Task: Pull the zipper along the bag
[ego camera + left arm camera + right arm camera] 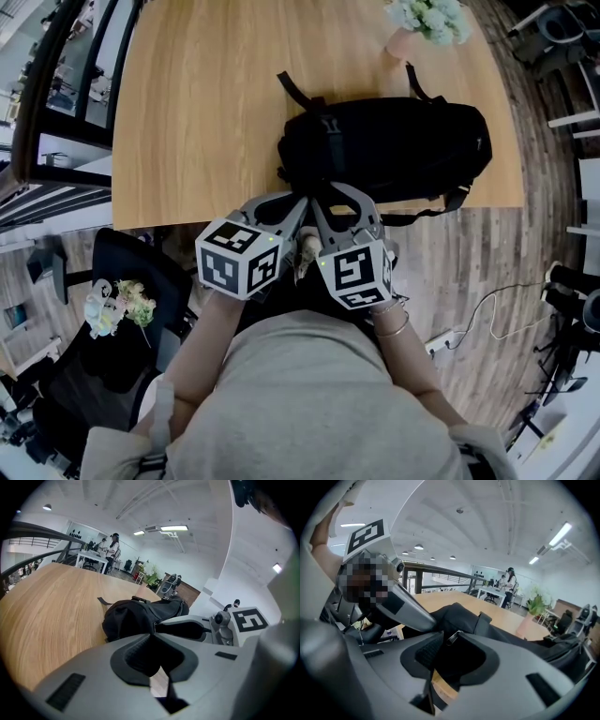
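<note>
Evidently the left gripper [153, 632] jaws clench at the black fabric bag's [394, 150] edge to steady it, while the right gripper [450, 638] jaws pinch its silver metal zipper pull [453, 636].

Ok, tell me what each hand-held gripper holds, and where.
Right hand-held gripper: zipper pull, pinched between jaw tips. Left hand-held gripper: shut at the bag edge, hold unclear.

Wood table [206, 112]: black bag [394, 145] flat near front edge, rt of ctr; vase w/ flowers [405, 42] at far edge.
</note>
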The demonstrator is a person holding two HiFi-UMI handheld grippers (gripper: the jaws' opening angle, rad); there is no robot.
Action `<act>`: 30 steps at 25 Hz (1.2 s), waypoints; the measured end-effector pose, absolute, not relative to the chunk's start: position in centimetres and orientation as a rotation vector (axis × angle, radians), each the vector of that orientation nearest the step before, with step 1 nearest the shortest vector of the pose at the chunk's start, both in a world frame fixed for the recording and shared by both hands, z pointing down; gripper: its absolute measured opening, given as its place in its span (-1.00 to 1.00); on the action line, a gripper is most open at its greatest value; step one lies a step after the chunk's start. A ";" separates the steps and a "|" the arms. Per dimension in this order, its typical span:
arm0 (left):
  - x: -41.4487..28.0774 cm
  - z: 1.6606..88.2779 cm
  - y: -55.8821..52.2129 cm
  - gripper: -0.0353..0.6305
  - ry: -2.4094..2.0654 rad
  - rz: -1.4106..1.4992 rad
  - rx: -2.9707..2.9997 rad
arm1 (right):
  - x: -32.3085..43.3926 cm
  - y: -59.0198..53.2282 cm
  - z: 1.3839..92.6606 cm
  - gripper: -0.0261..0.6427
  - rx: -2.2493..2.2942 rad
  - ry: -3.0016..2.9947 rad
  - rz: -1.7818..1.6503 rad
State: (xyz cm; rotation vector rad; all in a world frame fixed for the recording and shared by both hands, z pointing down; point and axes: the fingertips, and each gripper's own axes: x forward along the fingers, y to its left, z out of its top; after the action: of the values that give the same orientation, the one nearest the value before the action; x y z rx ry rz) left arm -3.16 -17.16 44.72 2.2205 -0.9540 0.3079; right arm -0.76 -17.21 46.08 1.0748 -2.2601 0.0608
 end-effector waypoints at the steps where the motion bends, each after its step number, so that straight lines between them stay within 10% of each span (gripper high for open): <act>1: -3.1 44.7 -17.2 -0.79 -0.953 0.307 2.222 | -0.7 -17.2 46.0 -0.60 1.081 -2.252 0.049; 30: -3.1 44.3 -17.2 -0.79 -0.940 0.294 2.242 | -0.3 -18.2 46.8 -0.68 1.110 -2.180 -0.042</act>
State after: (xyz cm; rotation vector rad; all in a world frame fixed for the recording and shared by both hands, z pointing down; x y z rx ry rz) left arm -3.10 -17.16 44.26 2.2421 -0.9399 0.2941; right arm -0.25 -18.16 46.77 1.1096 -2.1797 -0.0417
